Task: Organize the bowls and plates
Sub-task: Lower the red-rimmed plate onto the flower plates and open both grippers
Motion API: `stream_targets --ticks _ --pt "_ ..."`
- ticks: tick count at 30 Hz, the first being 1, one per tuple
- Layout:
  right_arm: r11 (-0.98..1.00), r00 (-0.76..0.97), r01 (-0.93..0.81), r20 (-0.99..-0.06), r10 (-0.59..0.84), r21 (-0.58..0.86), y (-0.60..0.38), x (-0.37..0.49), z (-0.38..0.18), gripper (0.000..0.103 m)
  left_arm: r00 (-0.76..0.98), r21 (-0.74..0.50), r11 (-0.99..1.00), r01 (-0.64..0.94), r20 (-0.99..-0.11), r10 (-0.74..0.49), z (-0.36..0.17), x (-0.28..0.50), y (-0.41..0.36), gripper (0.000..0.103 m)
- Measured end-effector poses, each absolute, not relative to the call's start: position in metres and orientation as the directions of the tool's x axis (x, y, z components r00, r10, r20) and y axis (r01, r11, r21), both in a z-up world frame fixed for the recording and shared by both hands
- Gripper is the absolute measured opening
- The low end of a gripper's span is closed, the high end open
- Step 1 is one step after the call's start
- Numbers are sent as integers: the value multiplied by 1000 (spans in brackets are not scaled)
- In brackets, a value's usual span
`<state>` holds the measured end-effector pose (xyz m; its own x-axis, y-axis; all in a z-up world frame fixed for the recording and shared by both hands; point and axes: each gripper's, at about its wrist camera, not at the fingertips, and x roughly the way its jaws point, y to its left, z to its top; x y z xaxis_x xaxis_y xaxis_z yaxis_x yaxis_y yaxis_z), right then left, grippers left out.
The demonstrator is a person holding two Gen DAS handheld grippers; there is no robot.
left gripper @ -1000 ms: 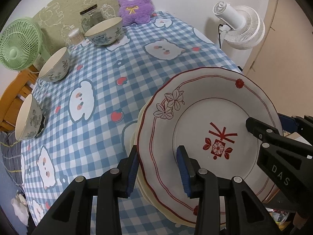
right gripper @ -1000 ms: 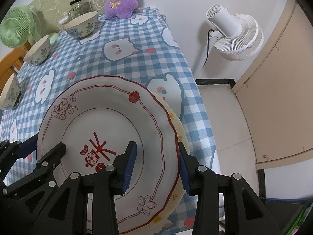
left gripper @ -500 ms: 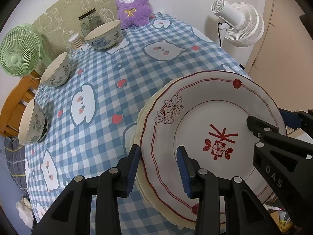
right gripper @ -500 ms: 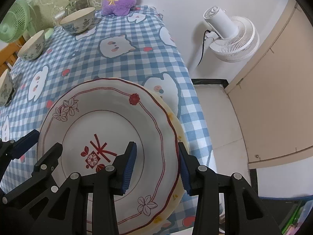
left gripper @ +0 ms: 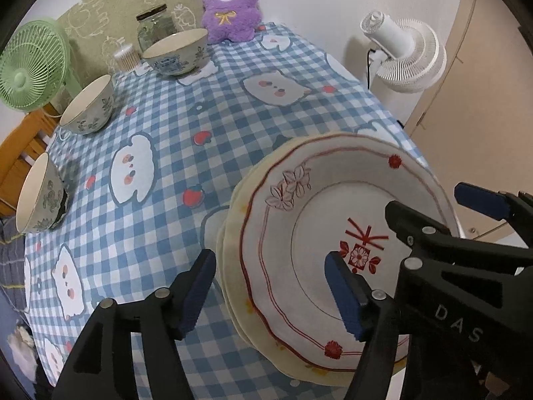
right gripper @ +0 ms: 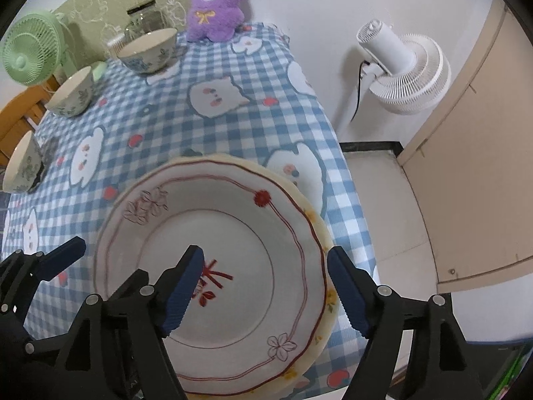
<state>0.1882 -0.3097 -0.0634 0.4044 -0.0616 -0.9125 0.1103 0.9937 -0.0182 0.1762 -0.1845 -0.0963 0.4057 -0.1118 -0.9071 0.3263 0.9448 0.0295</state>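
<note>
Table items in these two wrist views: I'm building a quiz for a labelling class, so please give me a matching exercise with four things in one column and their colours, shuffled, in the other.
Things:
1. plush toy
2. fan beside the wooden chair
3. fan standing off the table's right edge
4. tablecloth

Colours:
A. white
B. blue and white checks
C. purple
D. pale green

Pairs: 1-C, 2-D, 3-A, 4-B
</note>
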Motion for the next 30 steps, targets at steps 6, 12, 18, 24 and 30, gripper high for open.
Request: stream_targets --ticks 6,12,18,24,30 --pt "994 442 108 -894 -71 -26 -301 187 -38 80 433 4 945 327 -890 -147 -74 178 -178 71" --pt "992 481 125 -873 -84 -27 -293 184 -9 80 470 -3 946 324 -867 -164 -49 177 -168 74" --pt "992 516 123 -853 -78 -16 -281 180 18 80 482 -36 953 300 -856 -184 -26 178 -156 78" --pt "994 554 111 -830 -60 3 -272 178 42 87 523 -32 960 279 -833 -179 -2 172 -148 82" --pt "998 585 60 -811 -9 32 -261 177 62 88 572 -28 980 198 -809 -138 20 165 -133 85"
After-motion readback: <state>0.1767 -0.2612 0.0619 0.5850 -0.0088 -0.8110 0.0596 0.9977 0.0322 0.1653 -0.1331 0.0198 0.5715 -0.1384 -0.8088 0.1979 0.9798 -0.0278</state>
